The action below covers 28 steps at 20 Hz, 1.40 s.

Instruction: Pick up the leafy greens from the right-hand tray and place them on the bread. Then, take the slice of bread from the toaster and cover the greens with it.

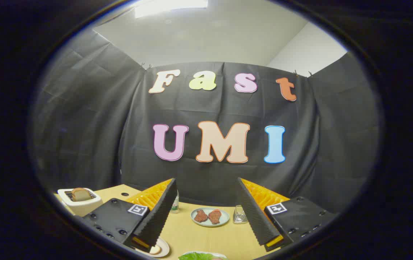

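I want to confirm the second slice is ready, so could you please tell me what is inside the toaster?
A slice of bread stands in the toaster, its browned top poking out of the slot. Its lower part is hidden inside. The open claw is held apart from it.

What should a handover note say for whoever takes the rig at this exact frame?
Gripper: open, holding nothing, raised over the table.
Leafy greens: lying between the fingers, nearest the camera; what they rest on cannot be told.
Toaster: beyond the left finger, with the bread slice sticking out of its slot.
Plate beside the left fingertip holds a pale piece, probably the base bread.
Done: nothing visible. Left: greens onto bread, then toaster slice on top.
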Each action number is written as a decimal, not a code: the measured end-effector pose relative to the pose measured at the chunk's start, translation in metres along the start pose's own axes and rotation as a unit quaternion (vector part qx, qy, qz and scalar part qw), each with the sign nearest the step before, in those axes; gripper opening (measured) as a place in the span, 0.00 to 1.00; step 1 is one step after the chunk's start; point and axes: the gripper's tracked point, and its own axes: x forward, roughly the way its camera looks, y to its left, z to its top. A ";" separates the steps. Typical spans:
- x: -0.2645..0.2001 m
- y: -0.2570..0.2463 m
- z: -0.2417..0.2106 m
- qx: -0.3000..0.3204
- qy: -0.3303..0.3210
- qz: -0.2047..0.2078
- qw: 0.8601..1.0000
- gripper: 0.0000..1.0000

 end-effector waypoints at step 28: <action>0.006 -0.024 -0.033 -0.036 0.053 0.084 0.994 1.00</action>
